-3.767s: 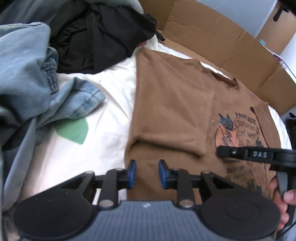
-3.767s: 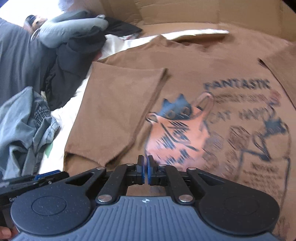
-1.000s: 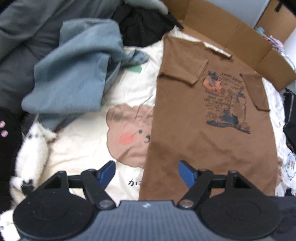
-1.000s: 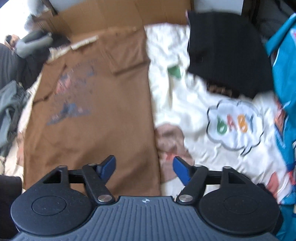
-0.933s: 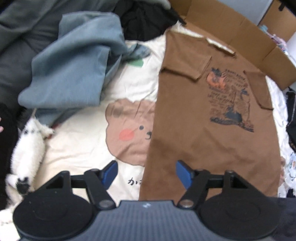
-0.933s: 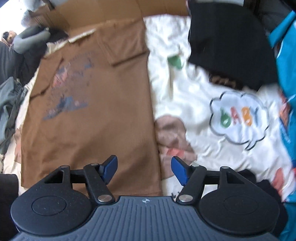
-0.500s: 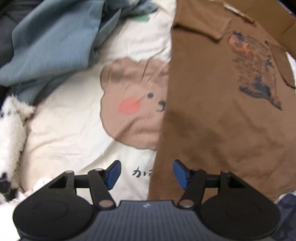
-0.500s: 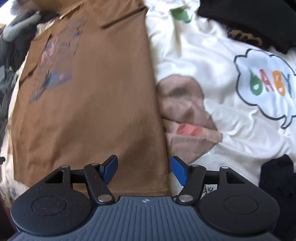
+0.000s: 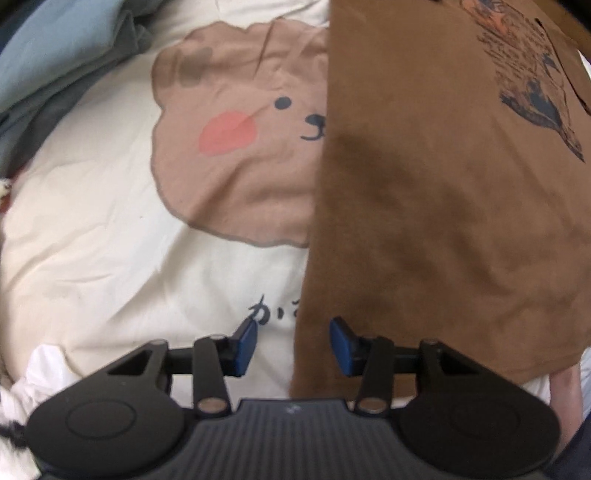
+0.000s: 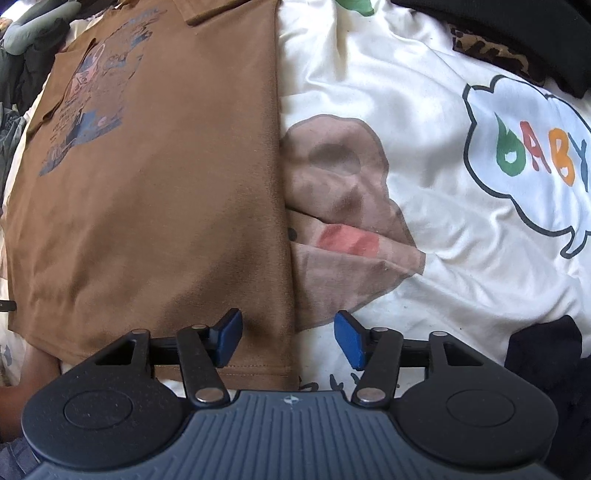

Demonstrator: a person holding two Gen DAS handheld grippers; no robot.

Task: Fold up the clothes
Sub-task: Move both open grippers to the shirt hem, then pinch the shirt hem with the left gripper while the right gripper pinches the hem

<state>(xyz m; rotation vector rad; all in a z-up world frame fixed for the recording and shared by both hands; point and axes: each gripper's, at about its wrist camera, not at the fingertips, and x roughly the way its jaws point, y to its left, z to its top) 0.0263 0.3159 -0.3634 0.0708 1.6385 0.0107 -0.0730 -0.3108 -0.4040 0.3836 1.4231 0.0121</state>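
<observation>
A brown printed T-shirt (image 9: 443,203) lies flat on a cream bedsheet (image 9: 110,240), sleeves folded in. In the left wrist view, my left gripper (image 9: 293,345) points down over the shirt's bottom left corner. Its jaws are closing, and the shirt's left edge runs between the blue pads, which stand apart from the cloth. In the right wrist view, the same T-shirt (image 10: 155,184) fills the left half. My right gripper (image 10: 288,341) hovers over its bottom right corner, jaws closing, with the shirt's side edge and hem between the pads, not pressed.
The bedsheet (image 10: 424,129) carries bear prints and a "BABY" cloud (image 10: 528,158). Blue-grey garments (image 9: 55,62) are heaped at the left, black clothing (image 10: 498,26) at the top right, a dark garment (image 10: 546,350) at the lower right. A person's skin (image 9: 565,391) shows below the hem.
Both grippers have come down close to the shirt's bottom corners, so the hem now fills the view. Both pairs of jaws have narrowed.
</observation>
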